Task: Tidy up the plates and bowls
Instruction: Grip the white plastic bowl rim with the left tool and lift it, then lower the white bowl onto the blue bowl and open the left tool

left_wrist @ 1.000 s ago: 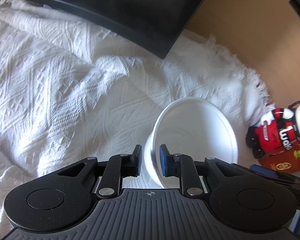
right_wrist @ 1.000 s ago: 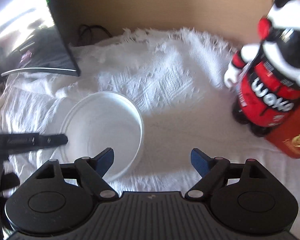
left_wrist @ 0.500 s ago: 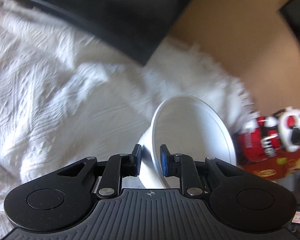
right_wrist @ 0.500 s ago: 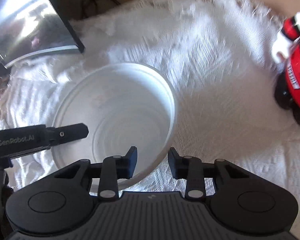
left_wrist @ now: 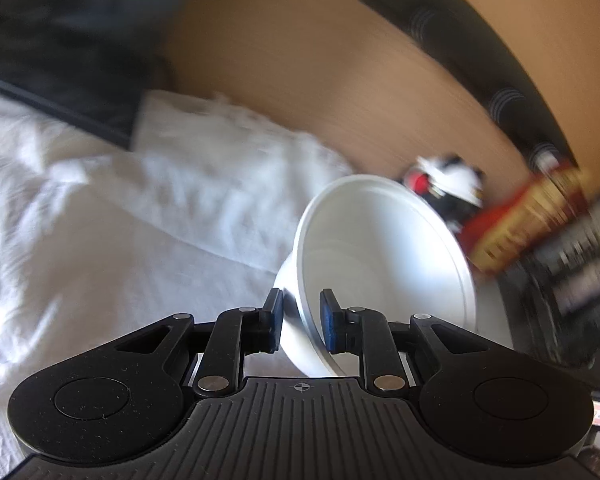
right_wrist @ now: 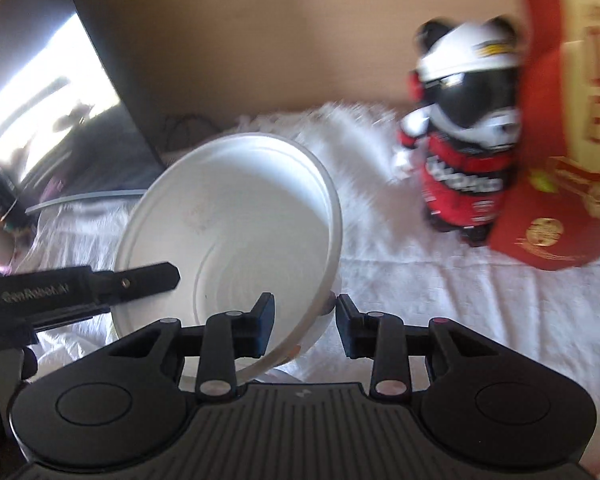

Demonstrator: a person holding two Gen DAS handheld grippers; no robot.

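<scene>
The white bowl [right_wrist: 236,216] is pinched at opposite rims by the left gripper [left_wrist: 300,320] and right gripper [right_wrist: 304,326]; placement remains undone.

Strong daylight floods both views, washing the white cloth [left_wrist: 80,264] nearly featureless around the white bowl [left_wrist: 380,264], whose inside glows evenly. Left of the bowl in the right wrist view, a dark screen [right_wrist: 48,92] carries bright window glare. Motion blur smears the figurine [right_wrist: 466,144] and red box [right_wrist: 560,120] right of the bowl. Fisheye distortion bends the outer edges.
</scene>
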